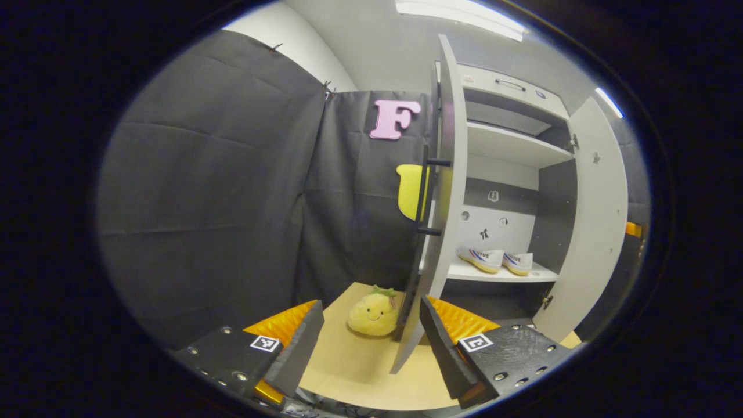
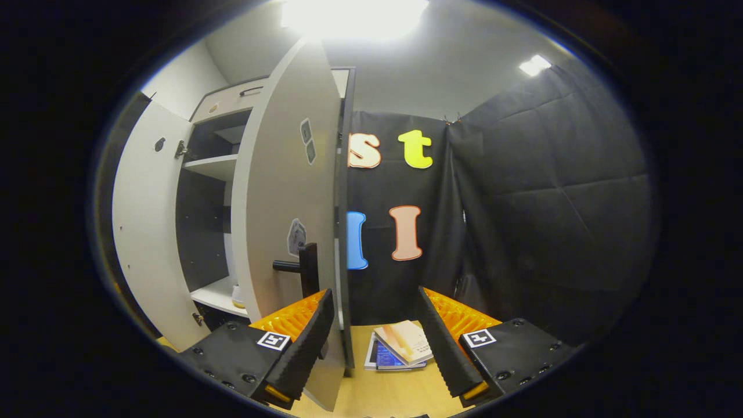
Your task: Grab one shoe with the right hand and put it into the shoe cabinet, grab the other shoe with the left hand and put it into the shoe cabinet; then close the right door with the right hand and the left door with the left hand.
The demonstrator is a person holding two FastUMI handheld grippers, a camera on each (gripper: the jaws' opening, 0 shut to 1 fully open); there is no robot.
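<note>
**Both shoes on the cabinet shelf, both doors standing open**

In the left gripper view, the left gripper (image 1: 371, 339) sits at the bottom of the frame with its jaws spread wide and nothing between them. Just above the gap, at lower centre, a yellow plush toy (image 1: 373, 313) rests on the wooden table (image 1: 354, 371). Right of the toy, the left door (image 1: 441, 197) of the shoe cabinet (image 1: 511, 151) stands open, seen nearly edge-on, its dark handle (image 1: 426, 197) facing left. Further right, on the lower shelf (image 1: 499, 273), the two white shoes (image 1: 494, 260) lie side by side, touching or nearly so. At the far right the other door stands open too.

In the right gripper view, the open cabinet fills the left half. The right door (image 2: 290, 191) stands at centre-left, its dark handle (image 2: 302, 268) just above the left finger. The right gripper (image 2: 374, 342) is at the bottom, jaws wide apart and empty; the door's lower edge runs down beside its left finger (image 2: 302, 348), contact unclear. Between the fingers, some books (image 2: 400, 345) lie on the table.
</note>
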